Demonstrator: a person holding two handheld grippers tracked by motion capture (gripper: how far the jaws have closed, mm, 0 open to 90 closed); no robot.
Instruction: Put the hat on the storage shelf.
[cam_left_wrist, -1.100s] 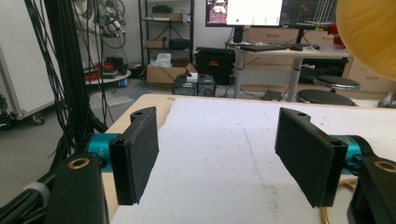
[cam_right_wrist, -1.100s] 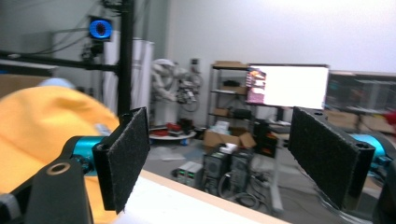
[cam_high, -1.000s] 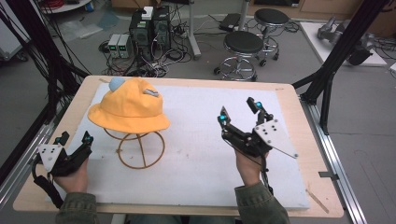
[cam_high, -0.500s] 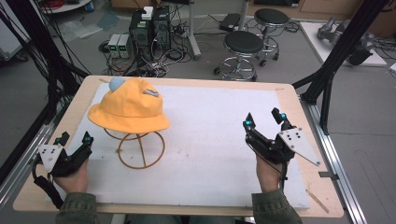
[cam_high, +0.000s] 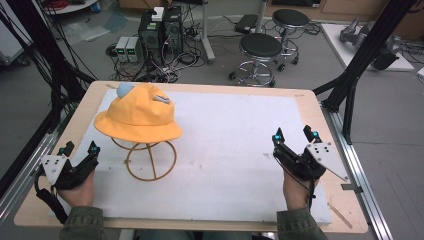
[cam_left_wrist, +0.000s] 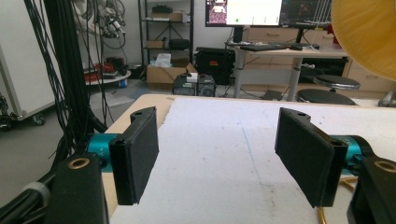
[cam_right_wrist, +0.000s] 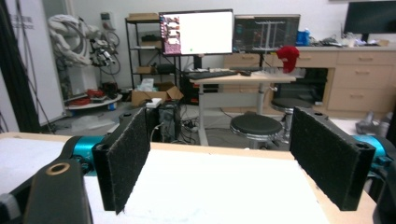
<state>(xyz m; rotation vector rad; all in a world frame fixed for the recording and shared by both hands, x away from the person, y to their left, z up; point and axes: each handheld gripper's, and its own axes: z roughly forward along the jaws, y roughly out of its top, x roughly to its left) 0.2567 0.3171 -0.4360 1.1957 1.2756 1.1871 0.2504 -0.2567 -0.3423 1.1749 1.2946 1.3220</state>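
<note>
High view: floppy yellow hat (cam_high: 138, 113), wire stand (cam_high: 150, 159).

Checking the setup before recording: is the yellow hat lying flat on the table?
No, the yellow hat sits raised on a wire stand, above the white table cover.

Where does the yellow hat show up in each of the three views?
High view: hat sits on a wire stand, left of centre on the white mat.
Left gripper view: its brim fills the top right corner.
Right gripper view: not in it.
Shared landmark: the white mat, seen in all three.
</note>
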